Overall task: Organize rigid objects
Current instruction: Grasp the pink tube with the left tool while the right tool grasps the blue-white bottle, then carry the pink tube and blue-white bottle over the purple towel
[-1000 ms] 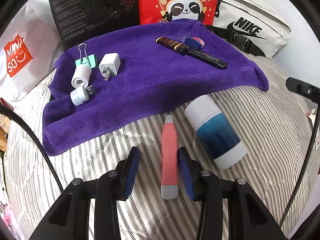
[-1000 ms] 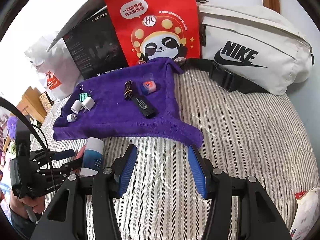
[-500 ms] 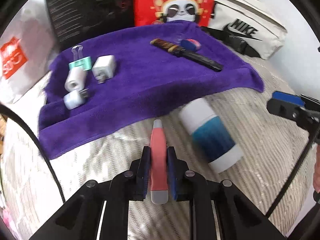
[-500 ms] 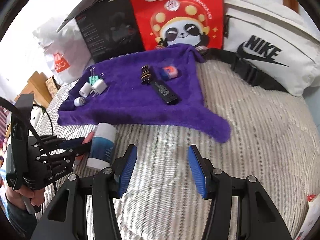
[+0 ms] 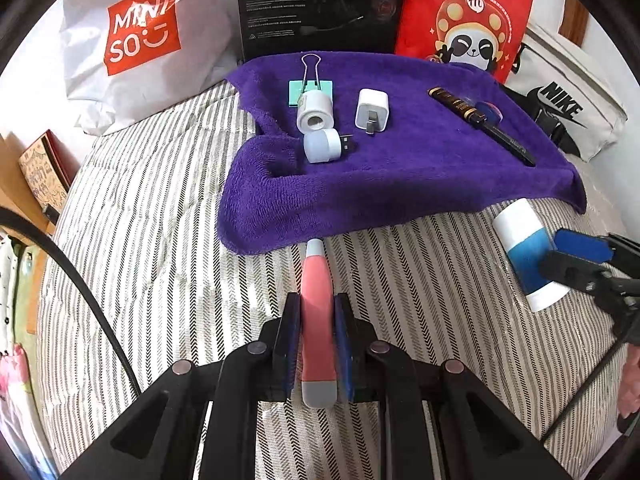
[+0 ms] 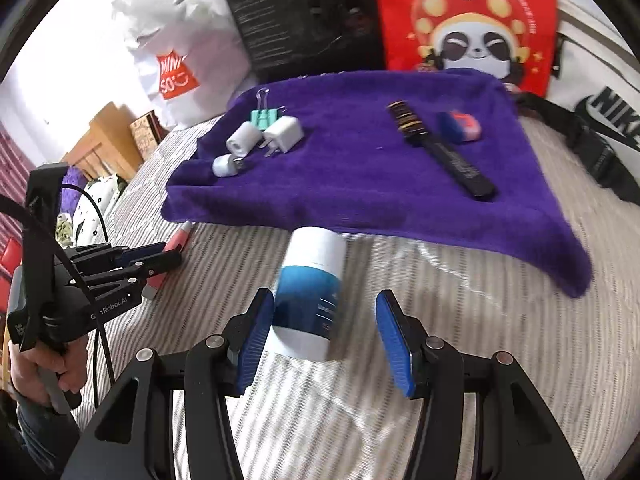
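The left tool [image 5: 316, 312] is clamped on a pink pen-like stick [image 5: 316, 300] with grey ends, its blue pads pressing both sides; the stick points toward the purple towel [image 5: 400, 184], its tip just short of the towel's near edge, over the striped bed cover [image 5: 160, 240]. The right tool [image 6: 324, 320] stands partly open, its jaws either side of the near end of a white-and-blue cylinder [image 6: 310, 280] lying on the bed cover; the left pad is just beside it and the right pad is apart from it. Farther off, on the towel, lie a small white USB plug [image 5: 324, 146], a white roll [image 5: 314, 110], a teal binder clip [image 5: 310, 88], a white charger [image 5: 372, 110], a long black pen [image 5: 480, 124] and a blue-and-pink eraser [image 6: 458, 126]. Behind stand a white shopping bag [image 5: 140, 48], a black box [image 5: 320, 0], a red panda bag [image 5: 468, 16] and a white waist bag [image 5: 568, 100].
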Tool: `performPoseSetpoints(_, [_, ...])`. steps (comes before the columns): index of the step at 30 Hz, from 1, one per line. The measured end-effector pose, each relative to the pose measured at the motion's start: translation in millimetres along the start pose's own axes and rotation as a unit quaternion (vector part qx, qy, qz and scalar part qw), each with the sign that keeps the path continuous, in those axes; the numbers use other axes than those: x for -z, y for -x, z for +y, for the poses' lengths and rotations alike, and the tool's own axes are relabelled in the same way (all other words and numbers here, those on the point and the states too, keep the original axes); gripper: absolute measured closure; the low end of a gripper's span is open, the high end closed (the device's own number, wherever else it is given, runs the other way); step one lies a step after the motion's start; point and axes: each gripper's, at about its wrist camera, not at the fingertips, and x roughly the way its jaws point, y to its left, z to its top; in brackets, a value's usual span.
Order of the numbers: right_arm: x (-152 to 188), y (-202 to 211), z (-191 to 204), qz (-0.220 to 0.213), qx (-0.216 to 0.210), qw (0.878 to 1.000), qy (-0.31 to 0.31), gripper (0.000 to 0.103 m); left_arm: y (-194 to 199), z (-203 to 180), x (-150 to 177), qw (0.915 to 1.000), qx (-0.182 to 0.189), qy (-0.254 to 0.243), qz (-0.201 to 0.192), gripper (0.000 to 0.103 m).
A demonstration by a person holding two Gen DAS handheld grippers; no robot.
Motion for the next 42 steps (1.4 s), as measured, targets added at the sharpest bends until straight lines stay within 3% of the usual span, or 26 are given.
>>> performPoseSetpoints(7, [-3.1, -29.5, 19.8, 0.022, 0.031, 0.999, 0.028, 0.051, 2.9, 0.1, 3.2, 1.0, 0.003, 0.0, -0.008, 0.086])
performPoseSetpoints(9, [0.3, -29.3, 25.6, 0.009, 0.046, 0.997, 0.055, 0.064, 5.3, 3.4, 6.1, 0.9999, 0.007, 0.002, -0.01, 0.086])
performPoseSetpoints(13, [3.8, -22.3, 16.3, 0.015, 0.037, 0.997, 0.06, 0.065, 6.6, 5.3, 8.6, 0.9998, 0.01, 0.001, -0.015, 0.086])
performPoseSetpoints(25, [12.7, -22.9, 15.7, 0.0, 0.086, 0.994, 0.074, 0.063, 5.9, -1.9, 7.3, 0.9998, -0.002, -0.002, -0.018, 0.086])
performPoseSetpoints(32, [8.6, -14.9, 2.5, 0.005, 0.035, 0.998, 0.055, 0.067, 10.4, 0.7, 3.2, 0.9998, 0.015, 0.004, -0.014, 0.086])
performPoseSetpoints(42, [-10.5, 17.9, 5.7, -0.028, 0.0, 0.998, 0.064, 0.067, 36.6, -5.8, -25.0, 0.9991, 0.018, -0.004, -0.037, 0.086])
